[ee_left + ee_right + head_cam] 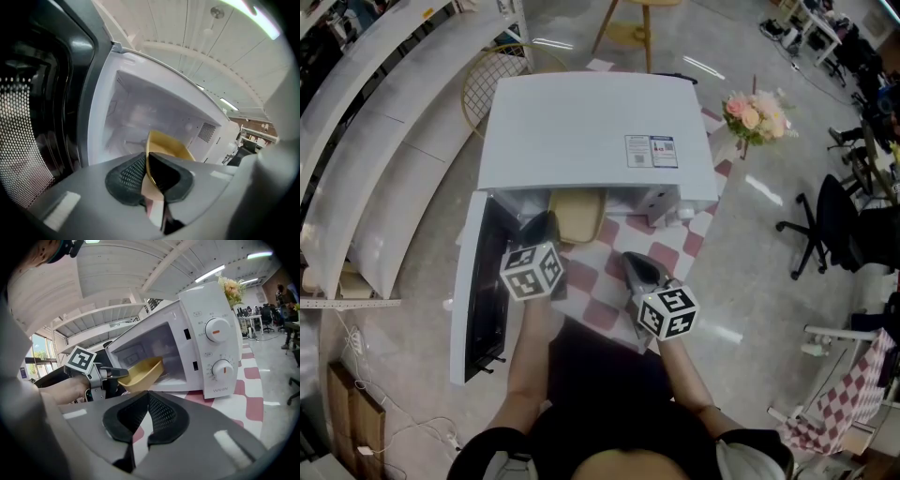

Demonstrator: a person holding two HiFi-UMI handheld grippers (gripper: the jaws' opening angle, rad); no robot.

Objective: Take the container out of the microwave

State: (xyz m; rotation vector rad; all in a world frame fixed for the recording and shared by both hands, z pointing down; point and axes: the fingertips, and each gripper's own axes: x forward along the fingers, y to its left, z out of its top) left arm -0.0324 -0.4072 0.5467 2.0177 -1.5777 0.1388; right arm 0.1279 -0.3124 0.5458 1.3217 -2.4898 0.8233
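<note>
Door (pixel 473 291): open, swung to the left side of the microwave (pixel 591 131).
Container (pixel 140 372): yellow, tilted, at the cavity mouth, partly out.
Left tongs (pixel 147 164): clamped on the container's near rim.
Right tongs (pixel 148 401): closed together, empty, over the checked surface (pixel 661 253).
Done: door opened, container gripped.
Left: draw it fully clear; probably set it down.

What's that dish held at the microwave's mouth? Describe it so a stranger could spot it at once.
Find the big white microwave on the checked cloth, its door swung open at the left. At its mouth the left gripper pinches the rim of a shallow container. It is the only mustard-yellow thing there, between white walls and dark jaws.
</note>
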